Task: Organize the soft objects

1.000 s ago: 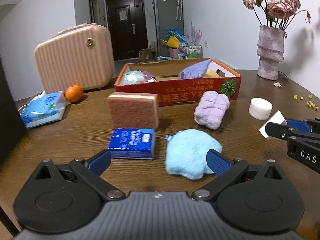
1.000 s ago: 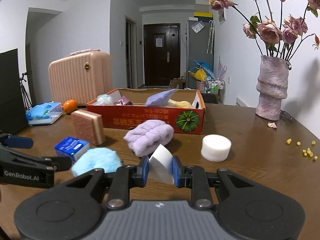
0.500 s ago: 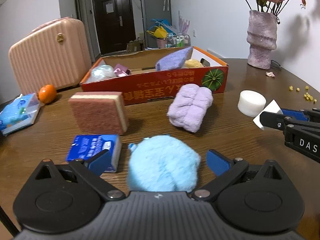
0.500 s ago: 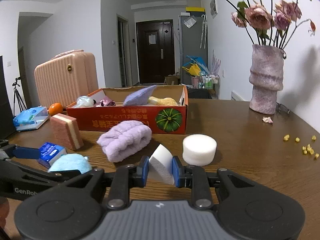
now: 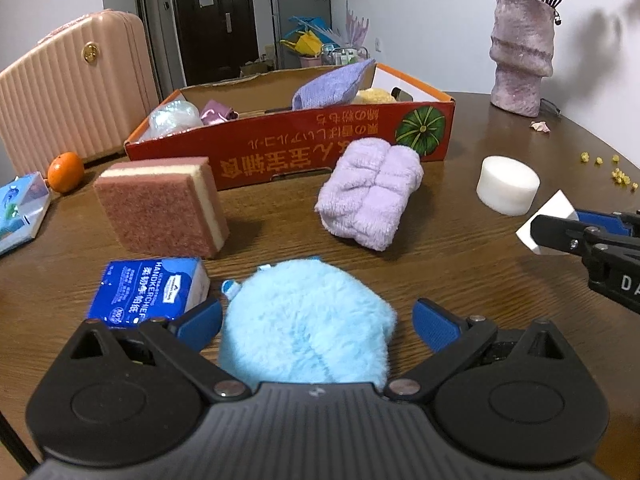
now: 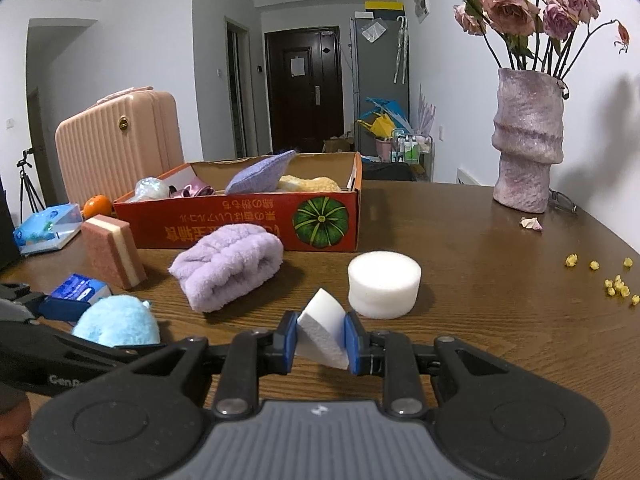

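A fluffy light-blue puff point(image 5: 306, 328) lies on the wooden table between the spread fingers of my left gripper point(image 5: 318, 326), which is open and not pressing on it. My right gripper point(image 6: 321, 342) is shut on a white wedge sponge point(image 6: 322, 336), held just above the table; the wedge point(image 5: 554, 210) also shows at the right of the left wrist view. A folded lilac towel point(image 5: 372, 192), a pink-and-cream sponge block point(image 5: 162, 204), a blue tissue pack point(image 5: 150, 292) and a white foam cylinder point(image 6: 384, 284) lie on the table. The red cardboard box point(image 5: 320, 146) behind them holds several soft items.
A pink suitcase point(image 5: 76, 92) stands at the back left beside an orange point(image 5: 66, 166) and a wet-wipes pack point(image 5: 20, 208). At the back right is a vase of dried roses point(image 6: 528, 144), with small yellow bits point(image 6: 616, 284) scattered near the table's right edge.
My left gripper has moved forward and down over the blue puff, which now sits between its open fingers. The right gripper drifted a little rightward, keeping its hold on the white wedge.
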A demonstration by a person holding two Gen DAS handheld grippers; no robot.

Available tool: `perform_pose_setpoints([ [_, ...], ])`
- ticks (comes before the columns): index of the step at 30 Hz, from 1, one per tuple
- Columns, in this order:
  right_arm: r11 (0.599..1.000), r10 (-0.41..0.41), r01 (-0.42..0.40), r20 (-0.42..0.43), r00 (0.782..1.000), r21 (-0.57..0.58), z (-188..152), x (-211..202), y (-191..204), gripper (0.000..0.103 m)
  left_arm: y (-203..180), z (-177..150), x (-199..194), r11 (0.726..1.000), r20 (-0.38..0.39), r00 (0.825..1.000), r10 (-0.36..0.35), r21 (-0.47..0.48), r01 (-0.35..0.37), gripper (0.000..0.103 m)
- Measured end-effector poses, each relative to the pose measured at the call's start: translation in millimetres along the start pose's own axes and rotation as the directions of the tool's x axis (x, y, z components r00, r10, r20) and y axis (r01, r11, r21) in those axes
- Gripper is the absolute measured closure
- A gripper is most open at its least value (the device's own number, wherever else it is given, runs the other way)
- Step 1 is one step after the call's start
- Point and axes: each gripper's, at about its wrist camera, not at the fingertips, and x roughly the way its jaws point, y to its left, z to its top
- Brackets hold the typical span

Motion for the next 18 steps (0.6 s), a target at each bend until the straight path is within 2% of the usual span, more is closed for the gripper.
perform_pose_setpoints([
  [8, 1.000, 0.007, -0.006, 0.020, 1.000, -0.005, -0.9, -4.8, 1.7, 0.078, -1.2, -3.7, 6.3, 1.000, -0.003, 1.000, 0.011, 0.013, -0.011, 0.000],
  [18, 1.000, 0.005, -0.004, 0.022, 1.000, -0.017, -2.2, -5.2, 4.5, 0.078, -2.4, -4.6, 5.7, 1.000, 0.010, 1.000, -0.023, 0.017, 0.023, 0.012],
])
